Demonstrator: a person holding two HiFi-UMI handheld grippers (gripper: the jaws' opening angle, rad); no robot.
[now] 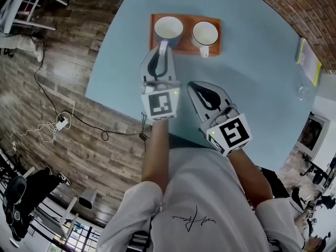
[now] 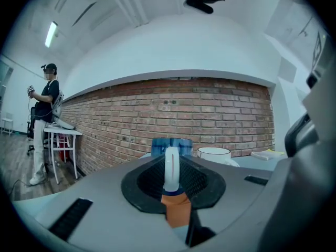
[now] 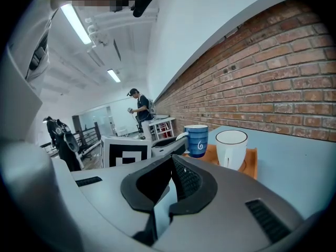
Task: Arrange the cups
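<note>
A blue cup (image 1: 168, 28) and a white cup (image 1: 205, 34) stand side by side on an orange tray (image 1: 184, 47) on the light blue table (image 1: 252, 83). My left gripper (image 1: 162, 48) points level at the blue cup and is shut on its white handle (image 2: 171, 168). The cup's blue body (image 2: 172, 145) rises just behind the jaws. The white cup (image 2: 213, 153) is to its right. My right gripper (image 1: 196, 87) is shut and empty, hovering over the table short of the tray. Its view shows the blue cup (image 3: 198, 140), the white cup (image 3: 231, 148) and the left gripper (image 3: 157, 149).
A yellow-edged pad (image 1: 308, 62) lies near the table's right edge. A brick wall (image 2: 199, 114) runs behind the table. Cables (image 1: 58, 125) lie on the wooden floor to the left. A person (image 2: 43, 121) stands far off by a white table (image 2: 62, 140).
</note>
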